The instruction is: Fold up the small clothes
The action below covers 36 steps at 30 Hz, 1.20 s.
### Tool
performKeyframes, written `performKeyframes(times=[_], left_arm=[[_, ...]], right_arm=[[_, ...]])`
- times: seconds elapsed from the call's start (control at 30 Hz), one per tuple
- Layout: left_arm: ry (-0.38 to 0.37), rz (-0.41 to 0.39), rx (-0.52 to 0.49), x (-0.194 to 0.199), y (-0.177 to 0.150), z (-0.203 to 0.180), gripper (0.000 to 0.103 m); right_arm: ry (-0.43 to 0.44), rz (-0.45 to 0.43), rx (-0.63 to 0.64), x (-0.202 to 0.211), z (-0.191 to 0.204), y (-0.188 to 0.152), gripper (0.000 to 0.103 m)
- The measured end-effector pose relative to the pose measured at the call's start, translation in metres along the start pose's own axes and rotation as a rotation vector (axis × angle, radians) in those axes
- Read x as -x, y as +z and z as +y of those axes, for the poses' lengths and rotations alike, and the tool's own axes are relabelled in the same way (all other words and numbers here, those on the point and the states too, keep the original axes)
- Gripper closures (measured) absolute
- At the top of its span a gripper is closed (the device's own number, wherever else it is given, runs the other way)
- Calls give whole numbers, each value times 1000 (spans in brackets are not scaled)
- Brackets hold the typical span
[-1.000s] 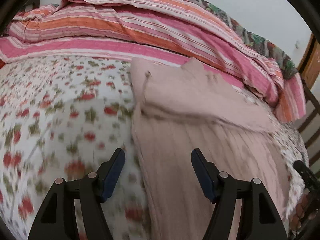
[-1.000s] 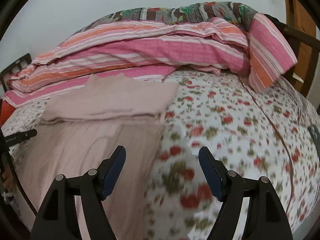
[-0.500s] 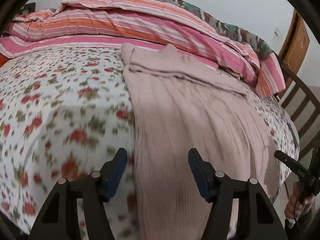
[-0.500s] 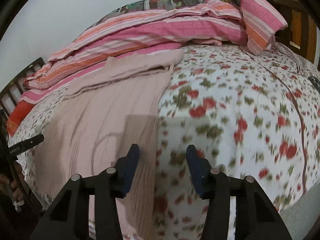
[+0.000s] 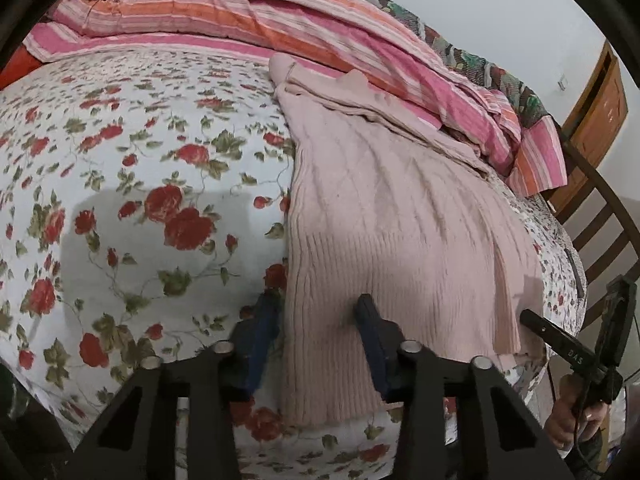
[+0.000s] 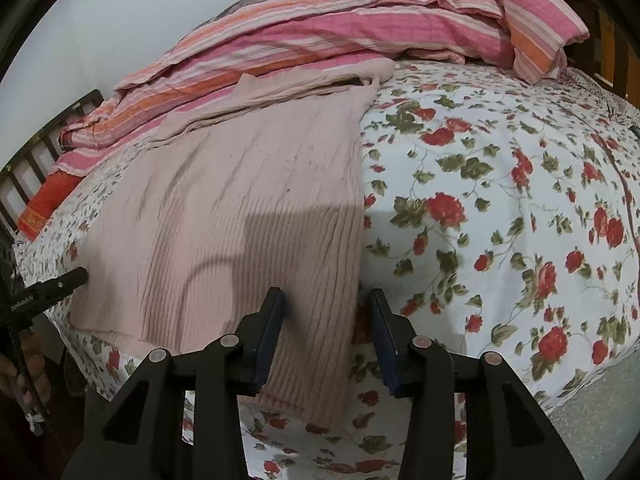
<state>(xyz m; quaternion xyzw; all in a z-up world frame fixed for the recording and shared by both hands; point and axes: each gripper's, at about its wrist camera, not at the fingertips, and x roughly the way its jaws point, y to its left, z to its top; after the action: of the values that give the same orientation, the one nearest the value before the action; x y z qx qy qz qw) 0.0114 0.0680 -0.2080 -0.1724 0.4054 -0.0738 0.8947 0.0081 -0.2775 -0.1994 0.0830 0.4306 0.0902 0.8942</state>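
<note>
A pale pink ribbed knit garment lies flat on the floral bed sheet, its far end folded over near the bedding. Its near hem hangs over the bed's front edge. My left gripper is open and straddles the hem's left corner, one finger each side of the garment's left edge. In the right wrist view the same garment lies left of centre. My right gripper is open and straddles the hem's right corner, with the fabric edge between its fingers.
A striped pink and orange quilt is heaped along the far side of the bed. A wooden bed frame stands at the right. The right gripper's arm shows at the garment's far corner. Floral sheet spreads to the right.
Both grippers have pulled back and down from mid-garment to the near hem at the bed's front edge. Both jaws have narrowed but stay open around the hem corners.
</note>
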Motion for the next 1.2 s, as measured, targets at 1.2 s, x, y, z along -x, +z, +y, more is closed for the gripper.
performKeyframes(times=[1.2], left_arm=[[-213,-24,174,34,-4,20,96]], right_arm=[[148,10,-16,27,-5,5,98]])
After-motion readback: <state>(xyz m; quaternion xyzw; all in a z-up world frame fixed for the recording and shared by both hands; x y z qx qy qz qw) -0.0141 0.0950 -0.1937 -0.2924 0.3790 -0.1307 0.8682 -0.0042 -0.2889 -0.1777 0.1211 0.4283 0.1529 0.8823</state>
